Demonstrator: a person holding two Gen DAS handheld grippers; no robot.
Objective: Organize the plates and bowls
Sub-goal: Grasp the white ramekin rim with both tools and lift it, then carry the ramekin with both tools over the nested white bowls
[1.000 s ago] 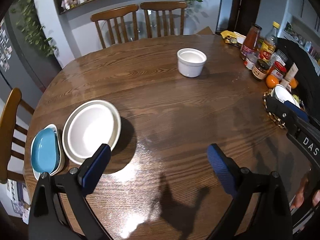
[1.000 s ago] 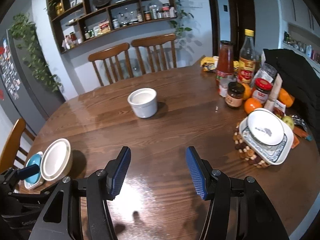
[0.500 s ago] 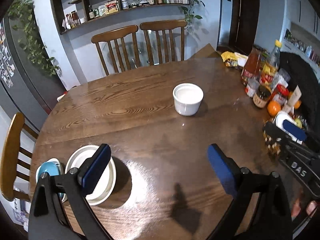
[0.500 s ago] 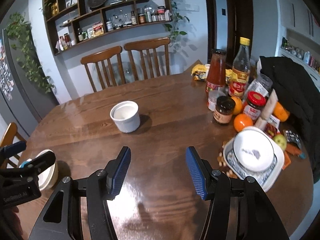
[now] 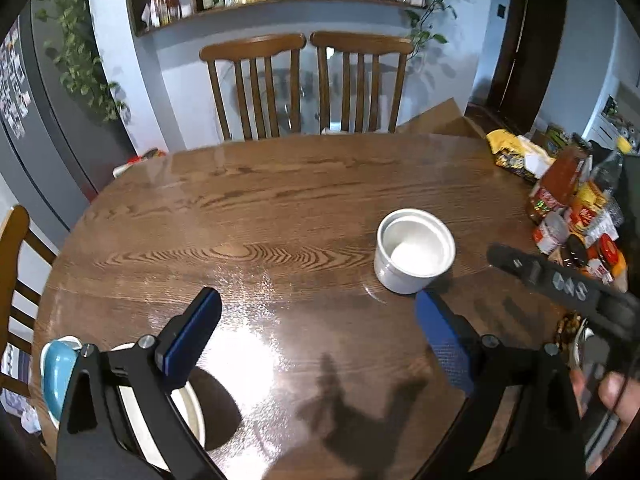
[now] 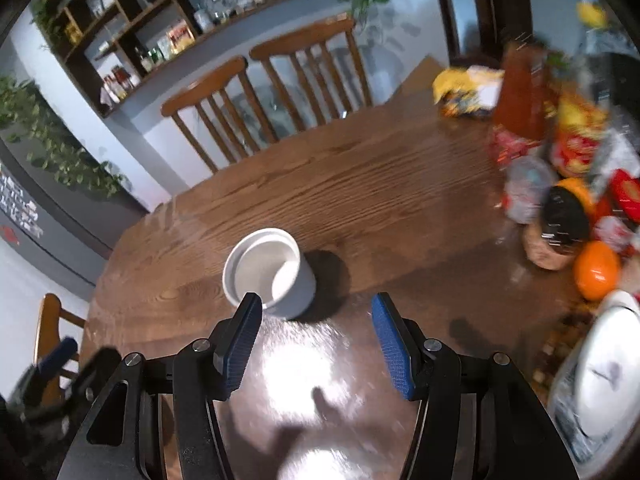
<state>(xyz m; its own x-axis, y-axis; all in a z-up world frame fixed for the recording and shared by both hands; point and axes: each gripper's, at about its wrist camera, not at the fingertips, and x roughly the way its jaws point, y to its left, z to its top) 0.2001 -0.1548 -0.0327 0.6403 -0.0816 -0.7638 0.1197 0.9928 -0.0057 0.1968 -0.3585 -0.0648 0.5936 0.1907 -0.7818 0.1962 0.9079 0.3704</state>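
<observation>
On the wooden tabletop (image 5: 280,208), the white ramekin (image 6: 270,272) sits just past the right tool (image 6: 316,340), at about 11 o'clock from its spread, empty blue pads. The left tool (image 5: 316,340) hangs wide apart too, gripping nothing, with the ramekin at its 1 o'clock. Down at 7 o'clock, a cream plate (image 5: 192,412) and blue dish (image 5: 56,376) sit touching.

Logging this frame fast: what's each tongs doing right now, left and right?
Left tongs: open, empty, above the wooden table.
Right tongs: open, empty, just short of the white ramekin.
</observation>
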